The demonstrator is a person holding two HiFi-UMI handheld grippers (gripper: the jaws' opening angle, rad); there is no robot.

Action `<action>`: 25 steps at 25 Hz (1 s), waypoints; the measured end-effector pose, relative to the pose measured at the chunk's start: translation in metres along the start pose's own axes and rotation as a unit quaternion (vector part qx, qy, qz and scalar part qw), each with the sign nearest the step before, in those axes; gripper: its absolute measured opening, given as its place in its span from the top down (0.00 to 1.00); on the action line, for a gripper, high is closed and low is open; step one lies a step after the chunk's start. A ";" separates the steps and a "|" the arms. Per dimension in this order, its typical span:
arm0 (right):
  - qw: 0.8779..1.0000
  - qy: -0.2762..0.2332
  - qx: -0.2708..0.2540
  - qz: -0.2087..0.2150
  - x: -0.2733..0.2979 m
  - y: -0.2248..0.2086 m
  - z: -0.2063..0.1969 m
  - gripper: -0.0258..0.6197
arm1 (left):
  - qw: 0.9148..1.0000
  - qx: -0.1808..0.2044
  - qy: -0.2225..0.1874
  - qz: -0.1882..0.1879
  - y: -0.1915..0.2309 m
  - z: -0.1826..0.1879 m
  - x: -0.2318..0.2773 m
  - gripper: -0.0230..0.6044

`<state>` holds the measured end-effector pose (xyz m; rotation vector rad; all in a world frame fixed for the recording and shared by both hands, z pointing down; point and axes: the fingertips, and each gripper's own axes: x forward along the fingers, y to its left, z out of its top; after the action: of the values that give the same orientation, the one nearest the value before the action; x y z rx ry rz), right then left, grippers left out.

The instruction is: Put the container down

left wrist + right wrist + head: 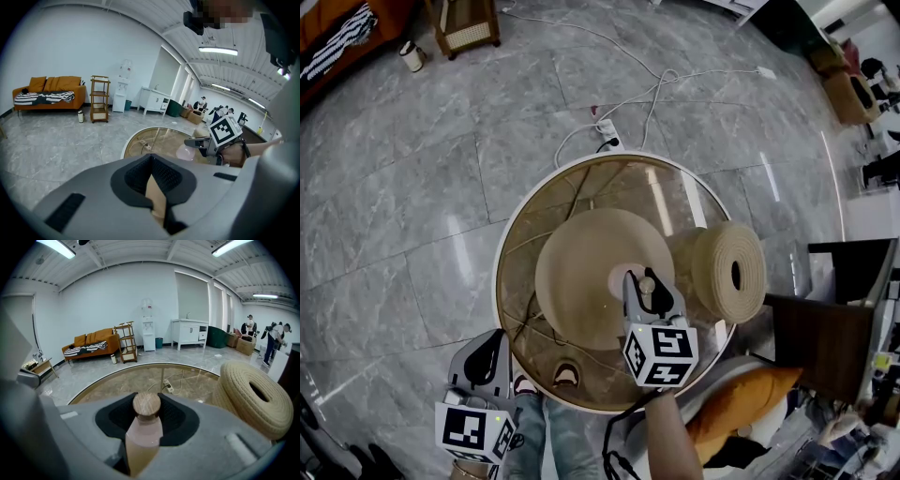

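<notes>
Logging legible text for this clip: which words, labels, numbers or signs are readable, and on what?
None can be read.
The cube on the left gripper and the one on the right gripper bear only black-and-white square patterns, no letters or digits.
The bottle in the right gripper shows no label.
Nothing else shows print large enough to read.

Cork-topped container [144, 437] in right tongs [147, 420]

Place: large open office-lab hall with a home-style corner | Floor: grey marble tiles [412, 206] | Ceiling, upper right: strip lights [216, 49] | Left: orange sofa [49, 91], wooden shelf cart [100, 99] | Centre: water dispenser [147, 326], white sink cabinet [190, 333] | Foreground: round glass table [581, 187] | Far right: people [276, 341] standing
</notes>
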<state>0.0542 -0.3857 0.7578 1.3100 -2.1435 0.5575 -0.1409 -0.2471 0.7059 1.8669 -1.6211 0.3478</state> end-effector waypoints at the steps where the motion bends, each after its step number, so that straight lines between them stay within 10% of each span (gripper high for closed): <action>1: 1.000 -0.001 -0.004 0.000 -0.001 0.001 -0.001 0.75 | 1.000 0.000 0.000 0.000 0.000 0.000 0.000 0.97; 25: 0.999 -0.042 -0.035 0.003 -0.004 0.003 -0.001 0.75 | 1.000 -0.004 0.003 0.000 -0.010 -0.006 -0.002 0.97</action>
<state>0.0533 -0.3811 0.7561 1.3110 -2.2156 0.4334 -0.1307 -0.2414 0.7066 1.8573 -1.6154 0.3461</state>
